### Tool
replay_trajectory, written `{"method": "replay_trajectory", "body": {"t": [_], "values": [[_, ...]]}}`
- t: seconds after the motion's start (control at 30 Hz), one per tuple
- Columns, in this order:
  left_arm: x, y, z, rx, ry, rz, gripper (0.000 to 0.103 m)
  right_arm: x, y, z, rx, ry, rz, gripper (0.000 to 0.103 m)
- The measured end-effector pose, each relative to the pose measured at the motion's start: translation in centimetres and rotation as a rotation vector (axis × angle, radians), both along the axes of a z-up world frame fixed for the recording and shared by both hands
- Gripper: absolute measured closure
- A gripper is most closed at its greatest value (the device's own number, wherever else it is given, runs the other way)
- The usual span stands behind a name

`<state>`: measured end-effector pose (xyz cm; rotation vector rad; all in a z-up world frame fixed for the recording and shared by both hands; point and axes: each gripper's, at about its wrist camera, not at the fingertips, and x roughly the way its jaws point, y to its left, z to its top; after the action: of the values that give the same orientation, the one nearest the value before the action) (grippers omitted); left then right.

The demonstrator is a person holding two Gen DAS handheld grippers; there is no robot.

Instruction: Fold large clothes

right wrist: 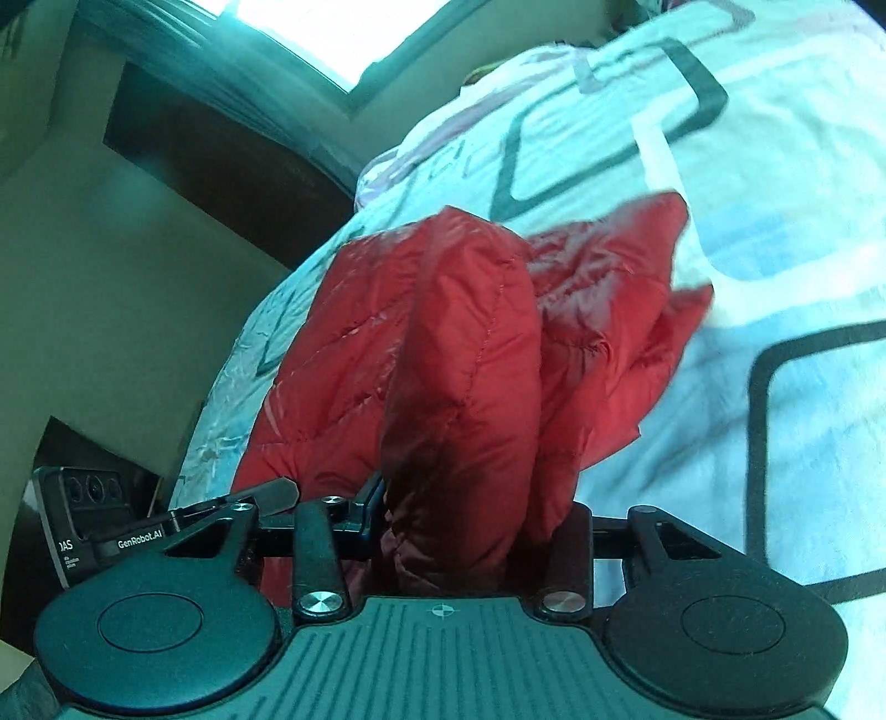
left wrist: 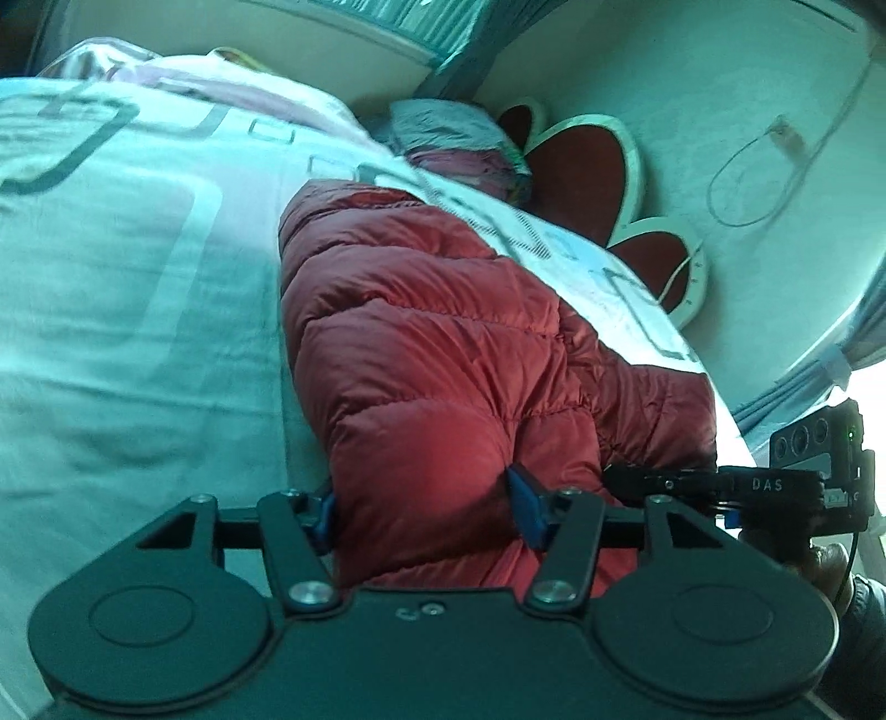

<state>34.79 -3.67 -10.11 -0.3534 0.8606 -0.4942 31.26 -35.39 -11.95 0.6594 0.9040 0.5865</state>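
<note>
A red quilted puffer jacket lies on a pale patterned bedspread. My left gripper is shut on its near edge, and the blue pads press into the padding on both sides. In the right wrist view the jacket rises in a bunched fold from my right gripper, which is shut on that fold. The rest of the garment trails away over the bedspread. Both grippers hold the same near edge, close together; the right one's housing shows just right of the left one.
A stack of folded bedding and a grey pillow sits at the head of the bed. A headboard with red petal shapes stands behind it, and a cable loop hangs on the wall. A bright window and dark furniture are beyond the bed's edge.
</note>
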Motion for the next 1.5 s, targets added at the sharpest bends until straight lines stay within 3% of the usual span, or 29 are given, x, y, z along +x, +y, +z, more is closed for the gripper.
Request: {"method": "replay_trajectory", "body": {"t": [0.23,0.5,0.8,0.9,0.97,1.03,1.1,1.2,1.27,1.33,1.37,1.43,1.5], "values": [[-0.2,5.8,1.9,-0.035,-0.07,-0.039,0.046,-0.7,5.2,4.3,-0.032,-0.064,-0.03,0.061],[0.2,15.5,3.3,-0.053,-0.108,-0.017,0.046,1.0,15.4,6.6,-0.054,-0.121,-0.007,0.061],[1.5,26.0,0.9,-0.093,-0.041,0.086,0.046,5.9,28.3,4.0,-0.086,-0.112,0.069,0.061],[2.1,28.5,-1.2,-0.078,0.01,0.122,0.046,7.6,31.5,1.5,-0.091,-0.061,0.092,0.061],[2.5,29.5,-3.2,-0.046,0.064,0.149,0.04,8.7,33.3,-0.9,-0.115,-0.015,0.105,0.061],[2.6,30.0,-4.6,-0.057,0.084,0.175,0.031,9.3,34.2,-3.0,-0.096,0.024,0.083,0.058],[2.6,29.7,-5.0,-0.071,0.08,0.177,0.029,9.6,33.8,-4.5,-0.062,0.054,0.051,0.056],[2.6,29.3,-4.9,-0.061,0.064,0.166,0.026,8.8,33.8,-4.2,-0.075,0.05,0.041,0.055],[2.8,29.7,-4.7,-0.058,0.061,0.164,0.021,7.8,34.0,-3.0,-0.106,0.035,0.023,0.048],[2.7,31.3,-4.0,-0.028,0.046,0.175,0.017,6.7,33.7,-1.4,-0.16,-0.004,-0.009,0.032],[2.9,32.6,-3.9,-0.025,0.036,0.179,0.018,6.1,33.2,-0.6,-0.176,-0.025,-0.021,0.032],[2.6,33.9,-2.7,-0.032,0.008,0.188,0.035,5.2,31.9,1.0,-0.184,-0.068,-0.053,0.032],[2.8,34.8,-1.3,-0.042,-0.033,0.201,0.043,4.7,30.7,2.8,-0.206,-0.132,-0.095,0.032]]}}
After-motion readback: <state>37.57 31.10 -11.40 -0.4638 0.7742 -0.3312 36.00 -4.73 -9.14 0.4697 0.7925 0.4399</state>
